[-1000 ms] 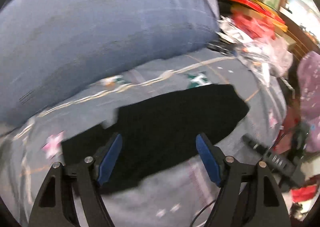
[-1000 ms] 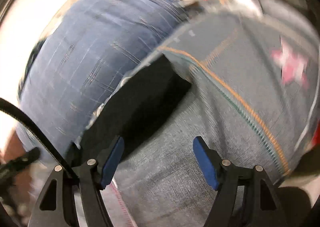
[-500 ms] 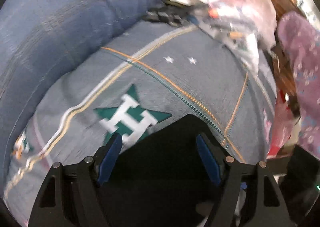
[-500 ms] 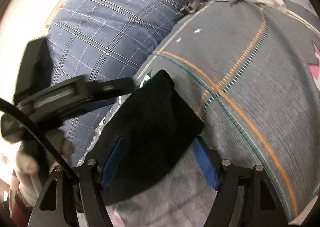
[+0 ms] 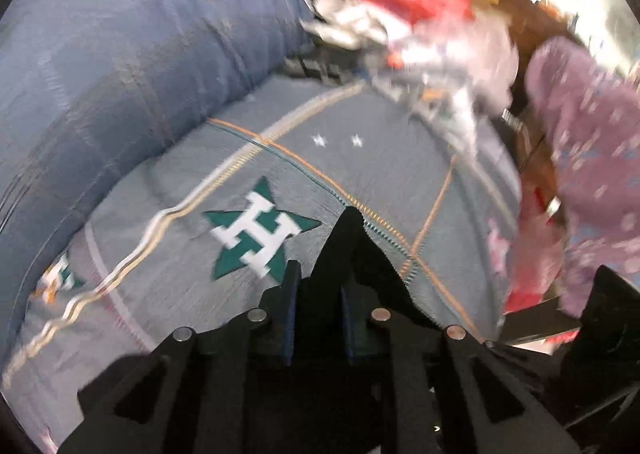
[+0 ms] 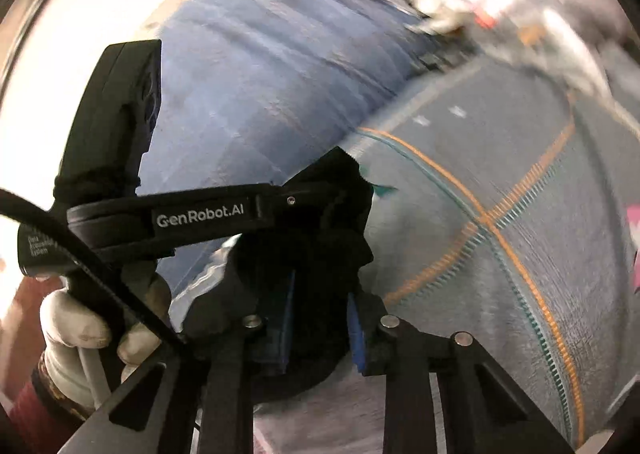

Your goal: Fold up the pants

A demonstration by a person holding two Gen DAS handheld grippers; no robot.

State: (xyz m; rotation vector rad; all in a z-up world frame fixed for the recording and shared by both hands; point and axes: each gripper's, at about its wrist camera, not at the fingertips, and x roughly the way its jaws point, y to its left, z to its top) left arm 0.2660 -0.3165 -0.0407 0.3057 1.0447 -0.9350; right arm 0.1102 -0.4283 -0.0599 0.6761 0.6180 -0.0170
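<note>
The black pants lie bunched on the grey bedspread. My left gripper is shut on a fold of the pants, which rises as a peak between its fingers. In the right wrist view my right gripper is shut on the pants too. The left gripper, held by a white-gloved hand, shows there as a black body marked GenRobot.AI, gripping the same cloth close by on the left.
A large blue plaid pillow lies at the back left. A heap of red and white clutter and a purple flowered cloth sit at the right. The bedspread carries a green star and orange stripes.
Both grippers, open over the flat pants a second ago, have closed on the cloth and pulled it up into a bunch. The two grippers have come close together.
</note>
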